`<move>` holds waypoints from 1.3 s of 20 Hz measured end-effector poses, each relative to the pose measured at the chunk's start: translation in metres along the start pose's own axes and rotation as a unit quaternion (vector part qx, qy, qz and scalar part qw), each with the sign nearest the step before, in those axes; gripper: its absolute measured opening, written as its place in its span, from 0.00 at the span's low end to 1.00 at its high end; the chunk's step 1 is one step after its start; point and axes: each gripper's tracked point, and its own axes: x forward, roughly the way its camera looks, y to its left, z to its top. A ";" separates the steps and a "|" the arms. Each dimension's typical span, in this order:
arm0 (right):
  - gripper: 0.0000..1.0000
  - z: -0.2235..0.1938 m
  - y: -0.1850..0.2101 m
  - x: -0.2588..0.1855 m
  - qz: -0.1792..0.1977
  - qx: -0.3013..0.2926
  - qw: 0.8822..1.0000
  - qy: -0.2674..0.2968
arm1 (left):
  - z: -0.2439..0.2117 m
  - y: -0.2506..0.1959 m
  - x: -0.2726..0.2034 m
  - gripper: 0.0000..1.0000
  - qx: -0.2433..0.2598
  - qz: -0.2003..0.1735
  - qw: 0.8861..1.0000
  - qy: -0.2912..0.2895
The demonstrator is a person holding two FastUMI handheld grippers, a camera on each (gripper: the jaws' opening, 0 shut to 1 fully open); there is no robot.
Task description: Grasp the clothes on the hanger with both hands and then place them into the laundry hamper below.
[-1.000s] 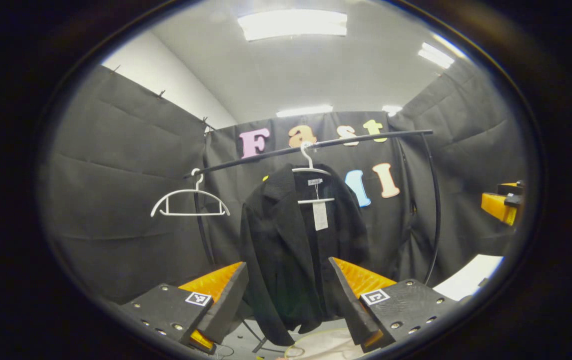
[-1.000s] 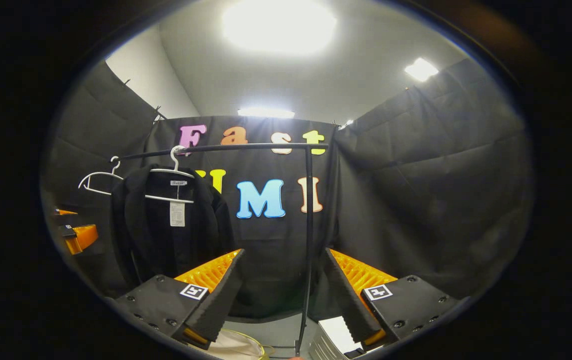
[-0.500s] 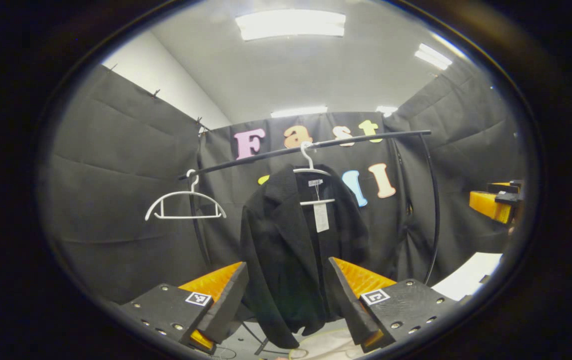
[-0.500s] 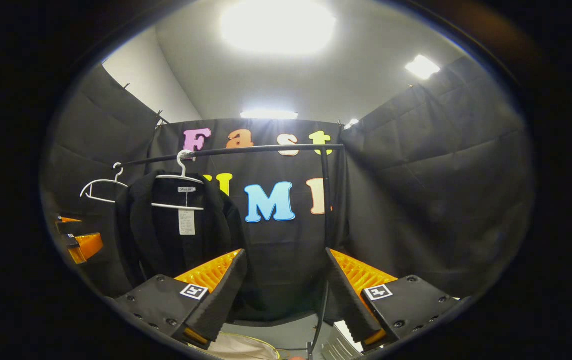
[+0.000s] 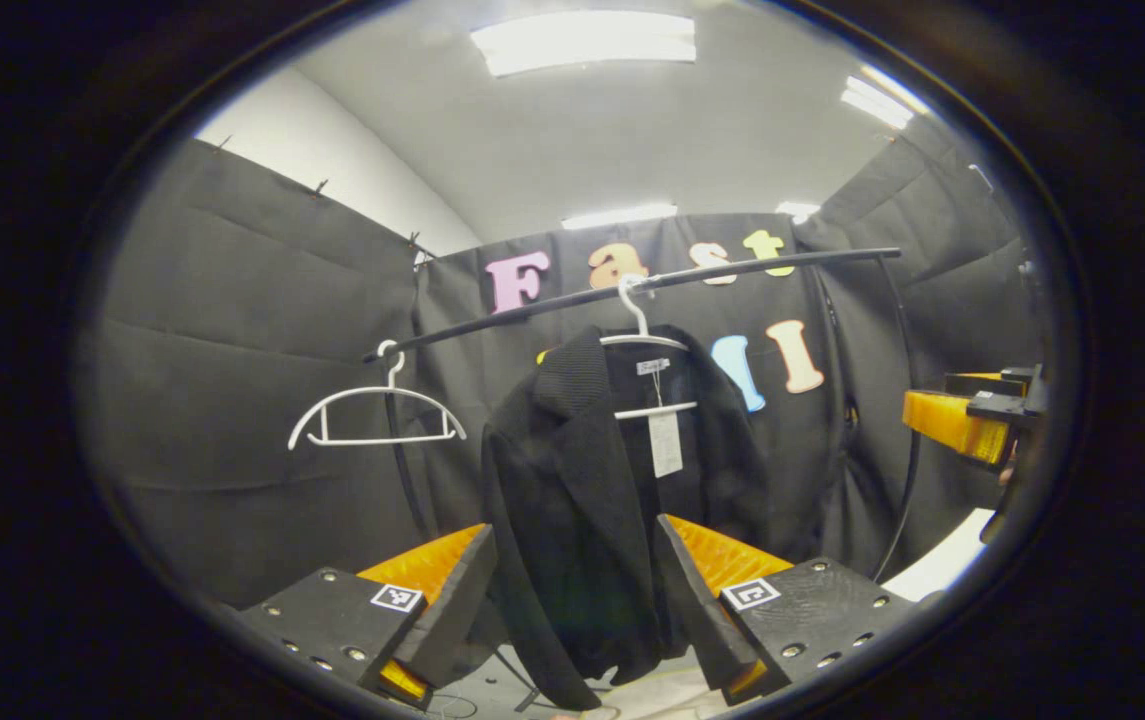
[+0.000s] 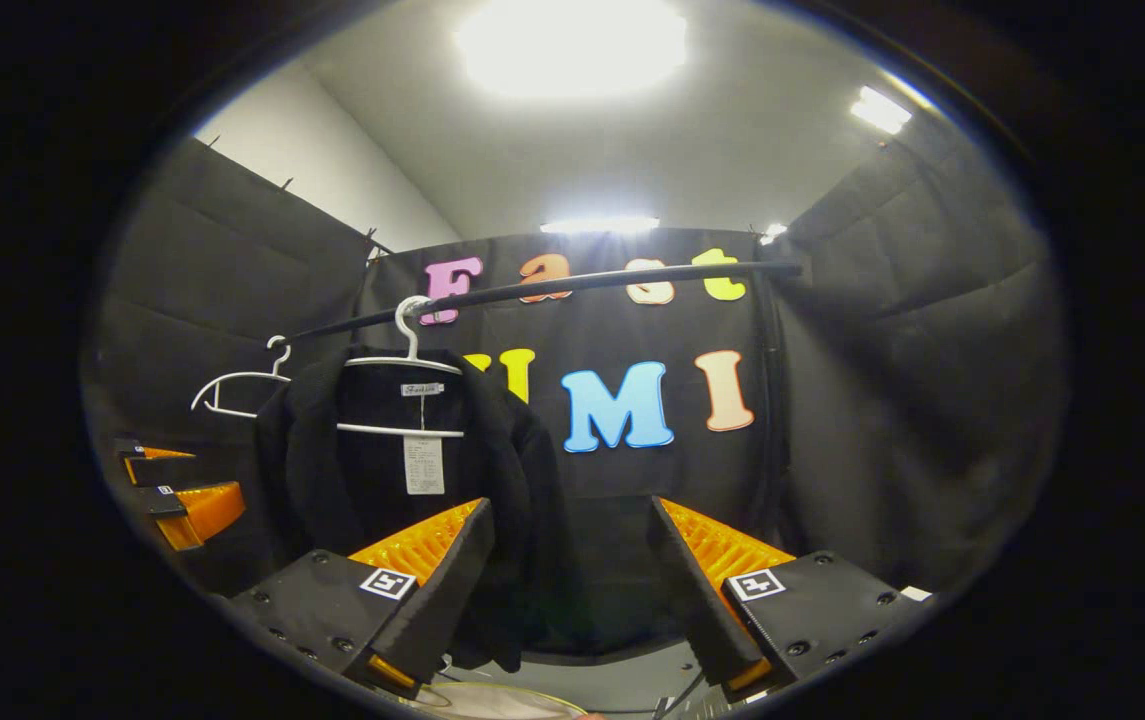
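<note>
One black jacket [image 5: 592,500] on one white hanger [image 5: 644,340], hooked over one black rail [image 5: 632,288]; one bare white hanger [image 5: 377,415] further along the same rail. Two white tags at the collar, a small sewn one and a longer paper one [image 5: 666,444] below; printing too small to read. Two tools: left tool [image 5: 572,600] spread wide, fingers framing the lower jacket but not touching, nothing held. Right tool [image 6: 572,600] likewise spread wide, nothing between its fingers, jacket [image 6: 372,470] off to its left. Right tool also at the edge of the left gripper view [image 5: 962,420]. Pale hamper rim [image 6: 492,698] just visible at the bottom, under the jacket.
</note>
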 end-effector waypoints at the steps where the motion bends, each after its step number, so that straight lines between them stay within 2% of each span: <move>1: 0.97 -0.001 0.003 0.013 0.014 0.002 1.000 0.001 | 0.001 -0.004 0.006 0.93 0.002 0.007 1.000 -0.001; 6: 0.97 -0.006 0.018 0.070 0.073 0.027 0.997 0.007 | 0.008 -0.017 0.043 0.93 0.005 0.047 0.999 0.002; 12: 0.97 -0.010 0.037 0.125 0.119 0.041 0.992 0.006 | 0.006 -0.027 0.082 0.93 0.015 0.081 0.997 0.010; 20: 0.97 -0.019 0.057 0.186 0.150 0.056 0.987 0.014 | -0.009 -0.025 0.127 0.93 0.018 0.125 0.991 0.035; 23: 0.92 -0.028 0.068 0.202 0.164 0.063 0.984 0.027 | -0.023 -0.025 0.139 0.93 0.015 0.132 0.990 0.052; 26: 0.96 -0.038 0.079 0.210 0.185 0.071 0.979 0.043 | -0.035 -0.022 0.147 0.94 0.003 0.138 0.988 0.064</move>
